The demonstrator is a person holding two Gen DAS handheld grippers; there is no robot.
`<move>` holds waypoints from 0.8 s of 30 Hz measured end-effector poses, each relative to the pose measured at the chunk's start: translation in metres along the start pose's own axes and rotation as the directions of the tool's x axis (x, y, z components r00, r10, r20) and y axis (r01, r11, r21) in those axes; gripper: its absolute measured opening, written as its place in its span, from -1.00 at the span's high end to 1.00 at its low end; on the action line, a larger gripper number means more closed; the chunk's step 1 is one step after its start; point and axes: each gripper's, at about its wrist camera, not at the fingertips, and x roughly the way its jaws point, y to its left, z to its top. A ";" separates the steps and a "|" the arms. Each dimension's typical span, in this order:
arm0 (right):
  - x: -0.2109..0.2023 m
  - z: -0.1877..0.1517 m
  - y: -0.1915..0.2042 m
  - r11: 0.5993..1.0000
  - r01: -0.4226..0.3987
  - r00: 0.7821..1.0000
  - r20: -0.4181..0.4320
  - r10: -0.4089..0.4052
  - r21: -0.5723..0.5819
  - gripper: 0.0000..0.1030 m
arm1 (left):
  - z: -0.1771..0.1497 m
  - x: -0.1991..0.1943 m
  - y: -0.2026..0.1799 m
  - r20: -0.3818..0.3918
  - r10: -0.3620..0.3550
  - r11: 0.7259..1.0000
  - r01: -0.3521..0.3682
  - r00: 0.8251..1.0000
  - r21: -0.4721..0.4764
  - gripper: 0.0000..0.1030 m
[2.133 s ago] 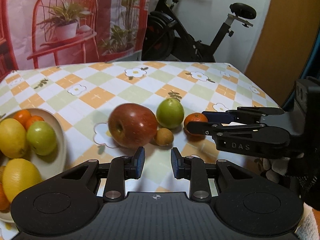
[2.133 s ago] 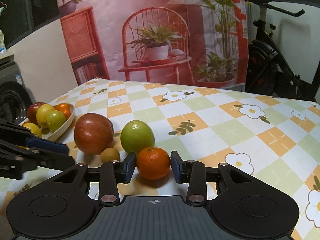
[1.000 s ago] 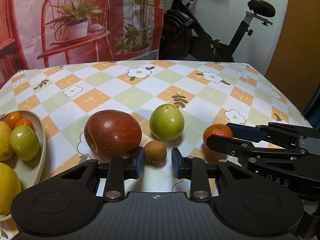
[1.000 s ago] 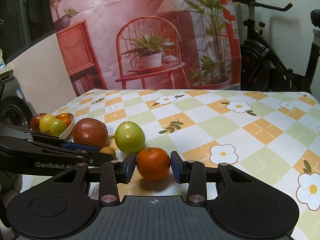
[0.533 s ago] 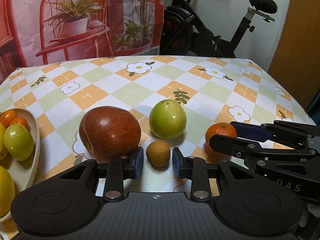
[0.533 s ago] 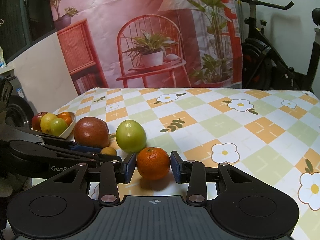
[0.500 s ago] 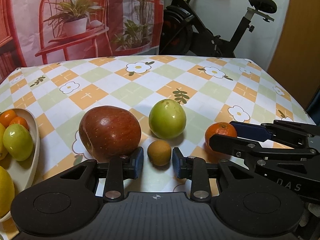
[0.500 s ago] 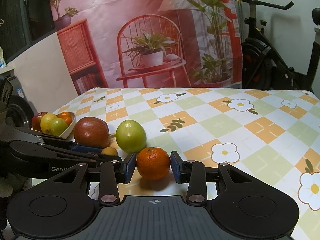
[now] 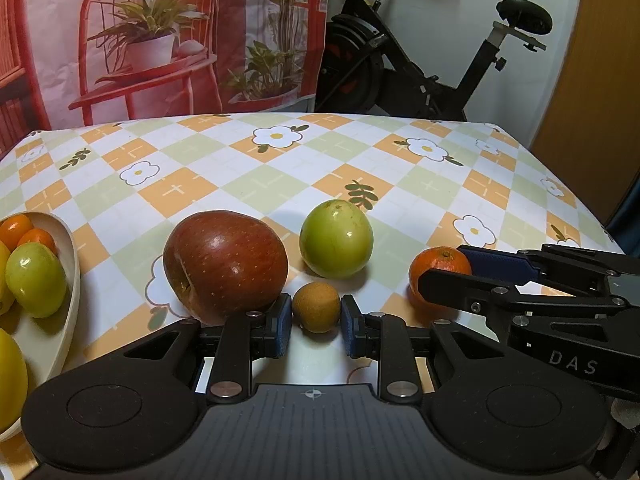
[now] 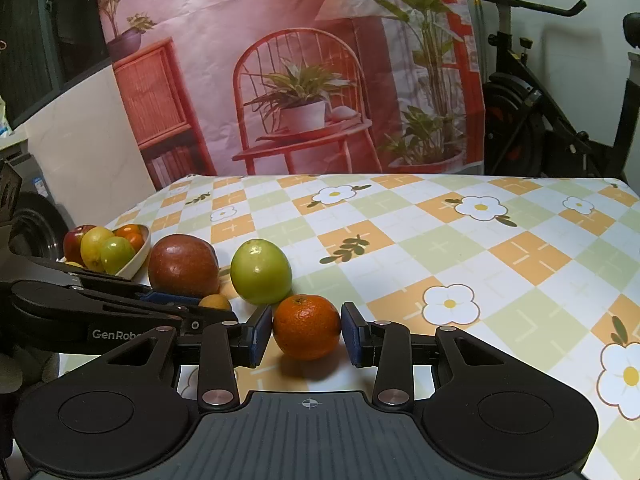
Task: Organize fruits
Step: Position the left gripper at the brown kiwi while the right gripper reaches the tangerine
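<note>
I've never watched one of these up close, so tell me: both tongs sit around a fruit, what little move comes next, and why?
Probably closing. The left tongs straddle the small brown fruit with a gap at each pad, and the right tongs bracket the orange nearly touching. Both fruits rest on the tablecloth, so squeezing shut comes before lifting toward the bowl.

The right gripper (image 9: 444,270), reaching in at 3 o'clock of the left wrist view, bears white letters "DAS". The left gripper (image 10: 208,308), at 9 o'clock of the right wrist view, reads "GenRobo", the rest hidden.
</note>
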 end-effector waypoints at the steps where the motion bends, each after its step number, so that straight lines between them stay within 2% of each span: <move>1: 0.000 0.000 0.000 1.000 0.001 1.000 0.001 -0.001 0.001 0.32 | 0.000 0.000 0.000 0.000 0.000 1.000 0.000 1.000 0.000 0.46; 11: -0.005 -0.004 -0.005 0.999 -0.009 1.000 0.019 0.008 0.041 0.32 | -0.004 -0.007 -0.001 0.011 -0.015 1.000 0.014 1.000 0.011 0.46; 24: -0.005 -0.003 -0.004 0.999 -0.011 1.000 0.016 0.010 0.040 0.32 | -0.014 -0.019 0.001 0.018 -0.024 1.000 0.024 1.000 0.019 0.46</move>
